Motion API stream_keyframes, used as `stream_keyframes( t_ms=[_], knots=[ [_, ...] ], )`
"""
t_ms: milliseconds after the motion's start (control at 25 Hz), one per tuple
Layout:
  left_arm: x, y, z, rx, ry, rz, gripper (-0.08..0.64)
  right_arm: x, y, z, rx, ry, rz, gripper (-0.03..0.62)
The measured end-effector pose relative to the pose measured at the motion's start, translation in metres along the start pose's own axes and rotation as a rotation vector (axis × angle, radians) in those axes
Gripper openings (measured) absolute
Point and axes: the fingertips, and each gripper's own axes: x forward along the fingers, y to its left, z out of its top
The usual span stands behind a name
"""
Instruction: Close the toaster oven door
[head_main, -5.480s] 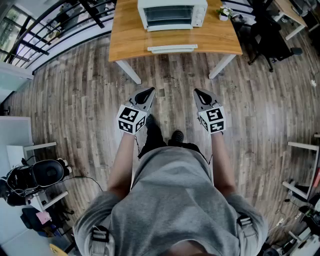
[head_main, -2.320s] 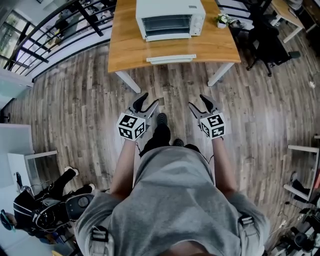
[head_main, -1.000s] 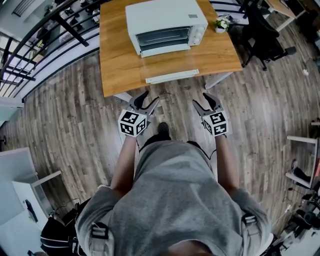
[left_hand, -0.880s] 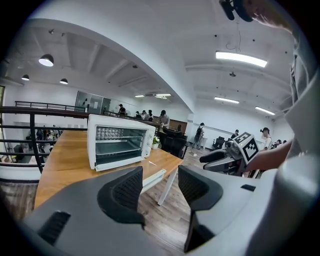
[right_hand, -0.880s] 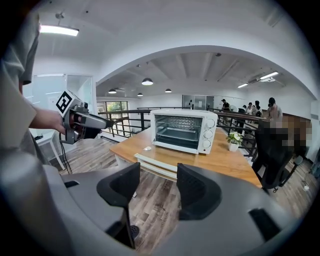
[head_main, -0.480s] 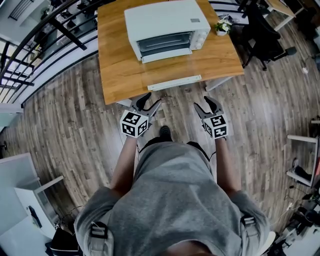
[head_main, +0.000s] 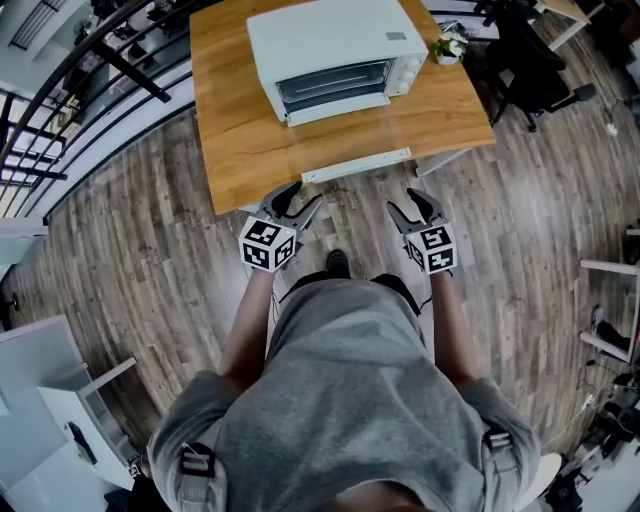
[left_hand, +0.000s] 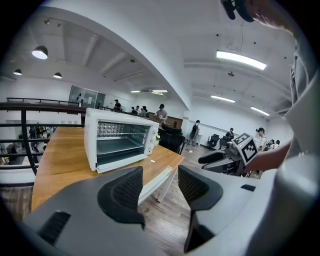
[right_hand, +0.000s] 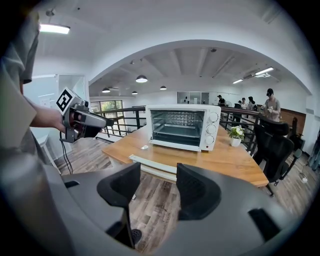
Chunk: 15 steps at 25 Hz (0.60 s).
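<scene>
Head view: my left gripper (head_main: 301, 197) and right gripper (head_main: 408, 203) both hover with jaws spread and empty, just short of the table (head_main: 235, 150) edge. The toaster oven (head_main: 330, 35) sits ahead, mouth facing me. Its door (head_main: 345, 130) lies dropped flat toward me. The white handle (head_main: 357, 165) runs left to right along the near edge, one end opposite each gripper, so neither is clearly nearer.

Left gripper view: pads apart, nothing between them; the handle shows ahead through the gap.

Right gripper view: pads apart and empty; the handle again lies straight ahead, running off leftward.

I judge closing means lifting under that bar.
</scene>
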Motion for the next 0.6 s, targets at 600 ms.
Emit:
stream_keyframes(
  t_ms=[600],
  knots=[
    [0.0007,0.0062,0.0002,-0.005,0.005,-0.005,0.235,-0.0006,-0.0081,-0.0082,0.018,0.021,-0.027,0.23]
  ],
)
